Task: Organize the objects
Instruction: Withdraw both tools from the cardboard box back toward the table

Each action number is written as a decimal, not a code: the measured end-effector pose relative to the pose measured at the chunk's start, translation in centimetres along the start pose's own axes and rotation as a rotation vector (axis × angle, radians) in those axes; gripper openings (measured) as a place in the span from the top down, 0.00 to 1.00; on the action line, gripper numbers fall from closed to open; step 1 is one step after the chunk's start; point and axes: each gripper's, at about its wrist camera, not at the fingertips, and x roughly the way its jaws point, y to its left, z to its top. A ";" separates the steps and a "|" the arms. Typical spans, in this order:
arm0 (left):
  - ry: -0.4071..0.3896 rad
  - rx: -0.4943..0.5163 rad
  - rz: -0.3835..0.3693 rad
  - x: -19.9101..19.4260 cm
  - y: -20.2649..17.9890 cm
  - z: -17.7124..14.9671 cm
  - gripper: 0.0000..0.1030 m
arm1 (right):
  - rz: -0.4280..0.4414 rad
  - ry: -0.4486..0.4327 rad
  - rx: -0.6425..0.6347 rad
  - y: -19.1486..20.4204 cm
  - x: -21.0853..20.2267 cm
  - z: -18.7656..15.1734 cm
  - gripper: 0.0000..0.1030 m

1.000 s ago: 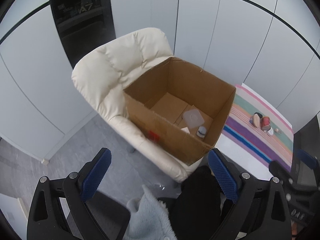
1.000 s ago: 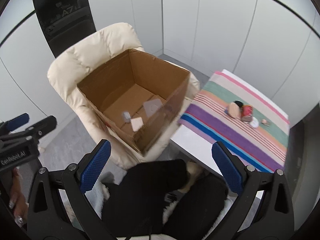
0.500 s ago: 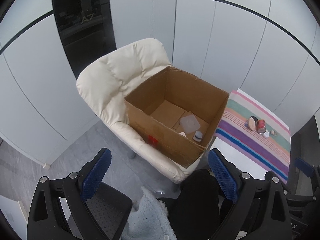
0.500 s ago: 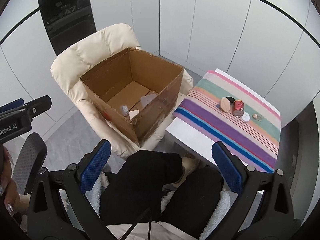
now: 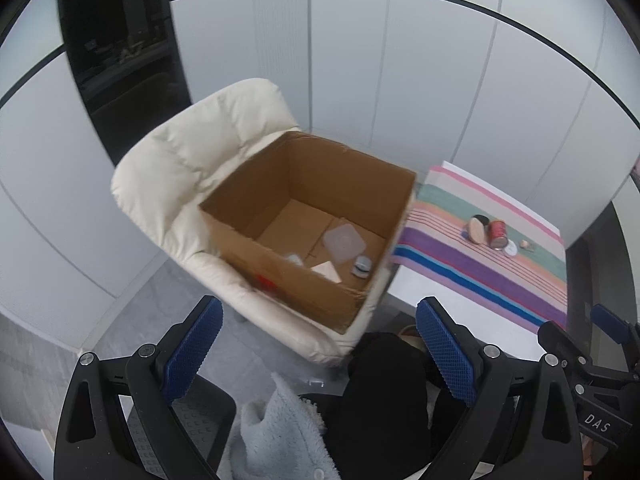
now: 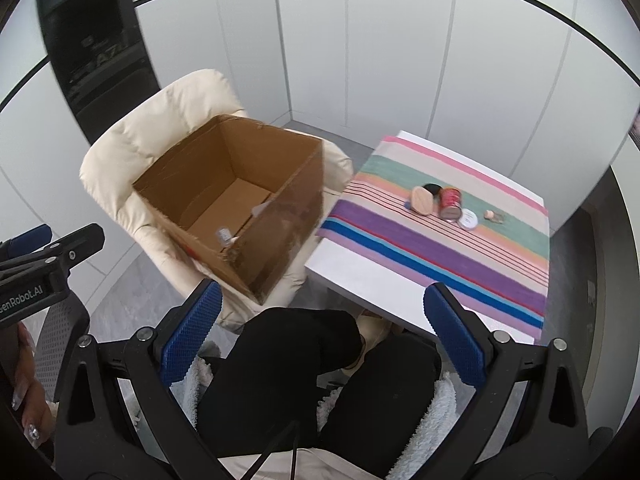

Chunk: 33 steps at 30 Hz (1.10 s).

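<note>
An open cardboard box (image 5: 240, 232) sits on a cream armchair (image 5: 192, 148); it also shows in the right wrist view (image 6: 288, 216). Inside lie a clear square lid (image 5: 343, 240), a small round jar (image 5: 361, 266) and a pale card (image 5: 326, 270). On the striped cloth (image 6: 420, 248) stand a red can (image 6: 450, 204), a tan oval piece (image 6: 422, 201), a black lid (image 6: 432, 189), a white round lid (image 6: 468, 219) and a small bead (image 6: 489, 214). My left gripper (image 5: 316, 348) and right gripper (image 6: 318, 336) are both open and empty, held back over the person's lap.
The person's black-trousered legs (image 6: 304, 364) and a fluffy pale garment (image 5: 280, 432) fill the foreground. A black mesh chair seat (image 5: 200, 416) is at lower left. White wall panels and a dark cabinet (image 6: 96, 48) stand behind. The white table (image 6: 360, 280) carries the cloth.
Both grippers have drawn back and turned right, so the box and table look smaller and farther. Both stay open and empty.
</note>
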 end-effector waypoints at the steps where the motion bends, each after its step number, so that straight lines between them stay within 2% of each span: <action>1: 0.001 0.010 -0.010 0.1 -0.6 0.1 0.05 | -0.007 0.000 0.011 -0.6 0.0 -0.1 0.01; 13: 0.019 0.158 -0.114 1.7 -8.5 0.8 0.05 | -0.128 0.001 0.188 -9.3 -1.0 -1.6 0.01; 23: 0.043 0.270 -0.196 2.8 -15.1 0.5 0.05 | -0.229 0.013 0.342 -16.4 -2.2 -4.2 0.01; 33: 0.048 0.338 -0.247 3.7 -19.5 0.4 0.05 | -0.268 0.028 0.447 -21.2 -2.3 -6.3 0.01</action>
